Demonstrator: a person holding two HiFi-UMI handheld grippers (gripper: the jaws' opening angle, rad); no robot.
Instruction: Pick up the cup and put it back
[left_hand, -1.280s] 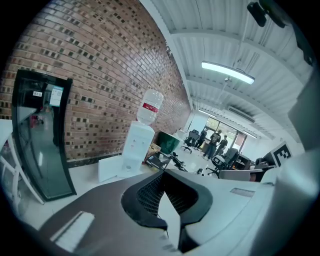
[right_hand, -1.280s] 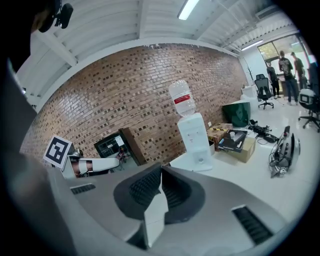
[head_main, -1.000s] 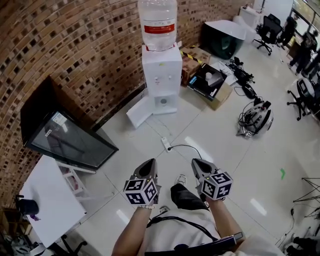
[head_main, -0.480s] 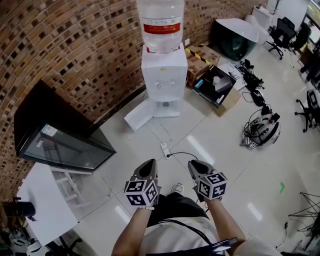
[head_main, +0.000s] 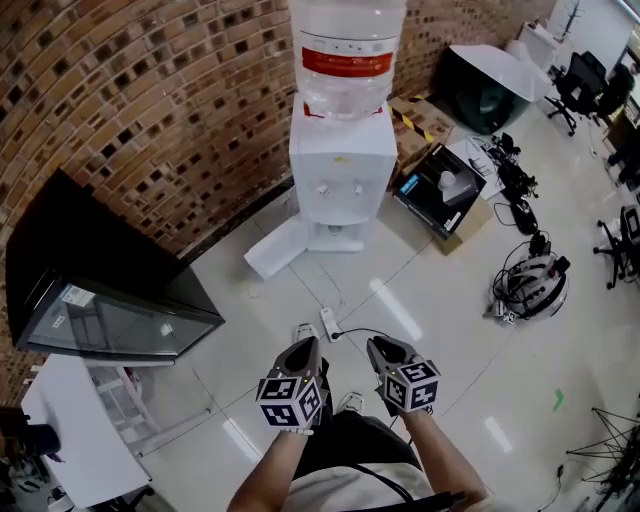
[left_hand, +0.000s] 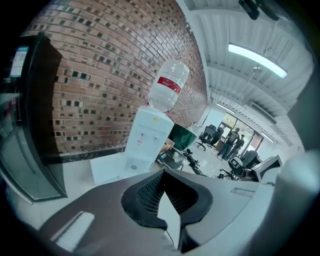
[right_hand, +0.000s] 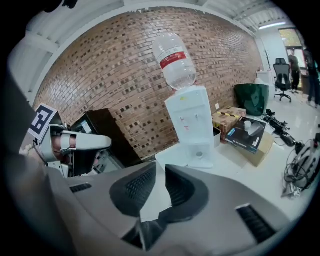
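No cup shows for certain; a small white cup-like thing (head_main: 448, 182) lies on a dark case in an open box. A white water dispenser (head_main: 340, 175) with a big bottle (head_main: 345, 50) stands against the brick wall and also shows in the left gripper view (left_hand: 145, 142) and the right gripper view (right_hand: 192, 125). My left gripper (head_main: 303, 347) (left_hand: 162, 172) is shut and empty, held above the floor. Beside it my right gripper (head_main: 380, 345) (right_hand: 161, 167) has just been opening its jaws; a narrow gap shows with nothing in it.
A black screen (head_main: 90, 300) leans at the left above a white table (head_main: 60, 430). A power strip (head_main: 330, 322) with a cable lies on the floor ahead. A white panel (head_main: 275, 248) rests by the dispenser's foot. A helmet-like device (head_main: 530, 285) and office chairs (head_main: 585, 85) are at the right.
The person has walked towards the dispenser, which now looms larger and nearer. Both grippers have gone forward side by side and sit lower in the head view.
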